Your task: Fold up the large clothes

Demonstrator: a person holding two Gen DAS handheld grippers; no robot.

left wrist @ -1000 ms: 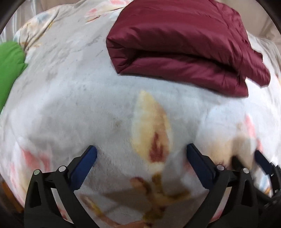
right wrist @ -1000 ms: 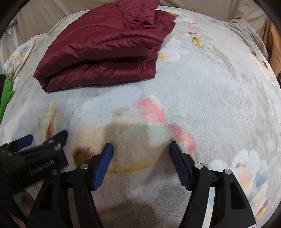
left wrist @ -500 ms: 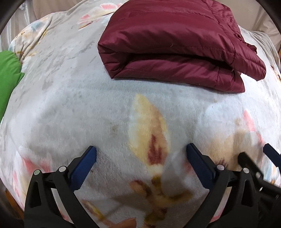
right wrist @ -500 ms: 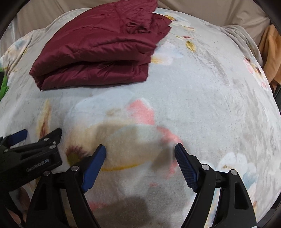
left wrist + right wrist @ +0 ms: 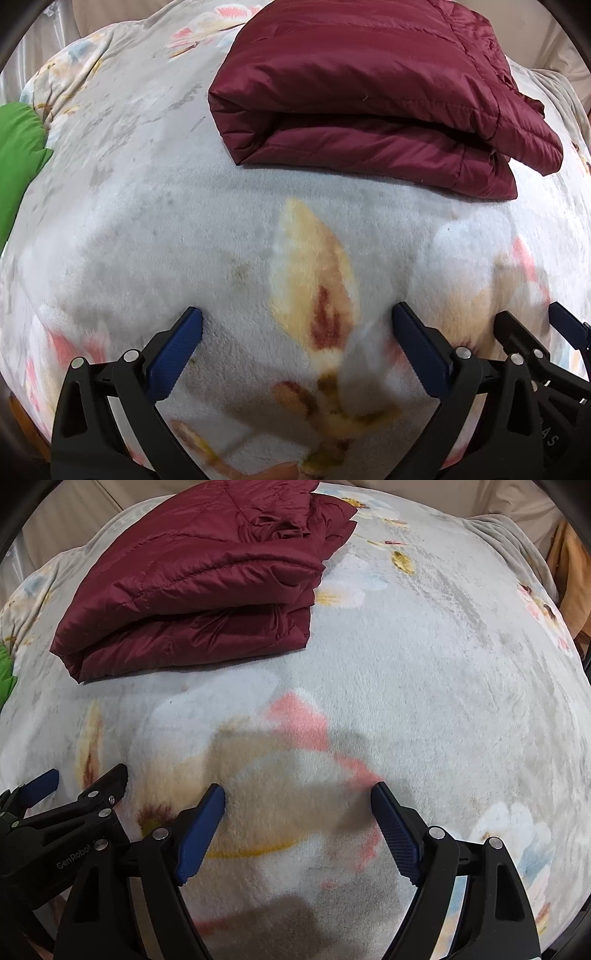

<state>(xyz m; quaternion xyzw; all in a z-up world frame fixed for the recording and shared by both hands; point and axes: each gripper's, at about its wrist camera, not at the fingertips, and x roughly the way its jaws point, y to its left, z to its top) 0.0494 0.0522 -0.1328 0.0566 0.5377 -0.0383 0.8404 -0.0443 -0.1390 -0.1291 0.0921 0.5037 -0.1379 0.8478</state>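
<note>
**Both claws wide and empty, folded jacket lying beyond them**

Folded maroon quilted puffer jacket [image 5: 369, 96] lies on the pale plush floral blanket [image 5: 184, 221] that covers the bed. It is doubled into a thick stack, layers visible along the near edge, rounded fold at its left end. In the right wrist view the same jacket [image 5: 199, 590] sits at upper left, its crumpled loose ends toward the far right corner of the stack.

Left claw [image 5: 297, 330]: blue-padded fingers spread wide, nothing between them but blanket with a yellow-and-red petal print. Jacket lies ahead of it and slightly to the right, well apart from the fingertips, not touched.

Right claw [image 5: 297, 805]: fingers wide apart, having just been opening further; only blanket between them, over a pink and cream flower print. Jacket lies ahead and off to the left, well apart, not touched.

The two claws sit side by side: the right claw's black frame shows at the lower right edge of the left wrist view, the left claw's at the lower left of the right wrist view.

Bright green cloth [image 5: 18, 166] at the far left edge of the blanket, apart from the jacket. Orange-tan fabric [image 5: 569, 587] at the right edge, past the blanket.
</note>
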